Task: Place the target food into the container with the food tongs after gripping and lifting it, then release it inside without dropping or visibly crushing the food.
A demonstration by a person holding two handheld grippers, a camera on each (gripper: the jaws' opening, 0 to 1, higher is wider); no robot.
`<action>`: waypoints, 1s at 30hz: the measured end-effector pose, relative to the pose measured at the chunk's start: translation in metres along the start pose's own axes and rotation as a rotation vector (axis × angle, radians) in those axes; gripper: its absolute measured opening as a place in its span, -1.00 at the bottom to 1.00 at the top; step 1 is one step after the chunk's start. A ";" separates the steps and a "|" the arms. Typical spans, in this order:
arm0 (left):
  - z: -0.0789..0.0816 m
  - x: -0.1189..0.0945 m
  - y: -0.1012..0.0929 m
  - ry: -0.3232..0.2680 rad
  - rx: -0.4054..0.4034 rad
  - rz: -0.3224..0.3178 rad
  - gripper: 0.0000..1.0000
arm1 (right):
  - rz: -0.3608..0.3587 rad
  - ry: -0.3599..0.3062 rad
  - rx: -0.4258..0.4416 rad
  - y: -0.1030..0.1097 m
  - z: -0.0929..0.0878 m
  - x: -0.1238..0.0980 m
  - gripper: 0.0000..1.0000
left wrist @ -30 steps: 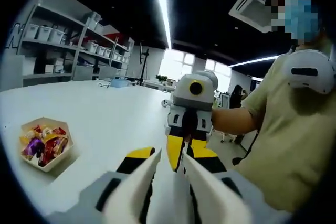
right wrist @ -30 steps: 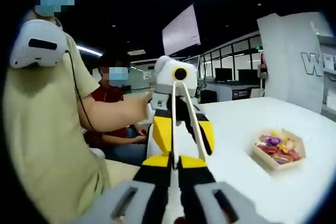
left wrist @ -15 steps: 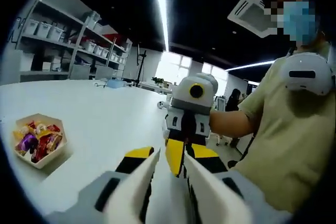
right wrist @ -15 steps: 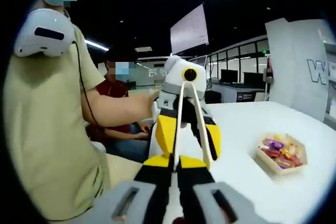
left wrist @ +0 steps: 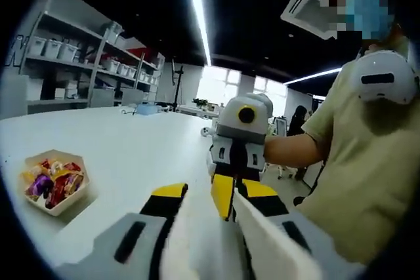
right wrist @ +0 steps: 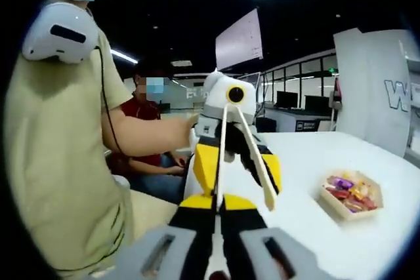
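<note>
White food tongs (right wrist: 252,155) span the gap between my two grippers, above the near edge of the white table (right wrist: 308,162). My left gripper (left wrist: 209,195) grips them from both sides, and their two arms (left wrist: 269,247) rise between its jaws. My right gripper (right wrist: 218,202) faces it and is shut on the end of one arm, while the other arm stands out free to the side. A white hexagonal tray of wrapped candies (left wrist: 54,181) sits on the table (left wrist: 144,149), away from both grippers, and appears in the right gripper view as the tray (right wrist: 351,193).
A person in a beige shirt (right wrist: 59,162) holds both grippers at the table's edge. Another person in red (right wrist: 147,142) sits behind. Shelves with bins (left wrist: 65,63) stand beyond the table, and a white panel (right wrist: 380,90) stands beside it.
The tongs' free arm has swung outward, so the two arms stand wider apart. My left gripper's jaws have spread a little with them. Both views shifted slightly.
</note>
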State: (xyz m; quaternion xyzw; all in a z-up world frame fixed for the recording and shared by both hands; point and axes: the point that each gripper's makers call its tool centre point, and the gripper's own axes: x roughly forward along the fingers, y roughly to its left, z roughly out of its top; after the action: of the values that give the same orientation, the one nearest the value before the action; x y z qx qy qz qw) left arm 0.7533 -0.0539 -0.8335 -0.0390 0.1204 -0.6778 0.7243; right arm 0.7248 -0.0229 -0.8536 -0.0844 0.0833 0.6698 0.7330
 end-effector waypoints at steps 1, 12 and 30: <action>0.000 -0.001 0.001 0.000 0.003 0.006 -0.34 | 0.001 0.002 -0.002 0.000 0.000 0.000 -1.00; 0.006 -0.021 0.008 -0.009 0.016 0.048 -0.41 | -0.010 0.004 0.016 -0.005 -0.005 -0.005 -1.00; 0.010 -0.018 0.001 -0.070 -0.010 -0.009 -0.55 | 0.012 -0.018 0.084 -0.004 0.003 -0.004 -1.00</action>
State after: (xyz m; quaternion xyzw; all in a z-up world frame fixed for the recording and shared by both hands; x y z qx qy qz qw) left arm 0.7553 -0.0373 -0.8219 -0.0666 0.0980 -0.6786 0.7249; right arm 0.7282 -0.0267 -0.8501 -0.0471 0.1054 0.6709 0.7325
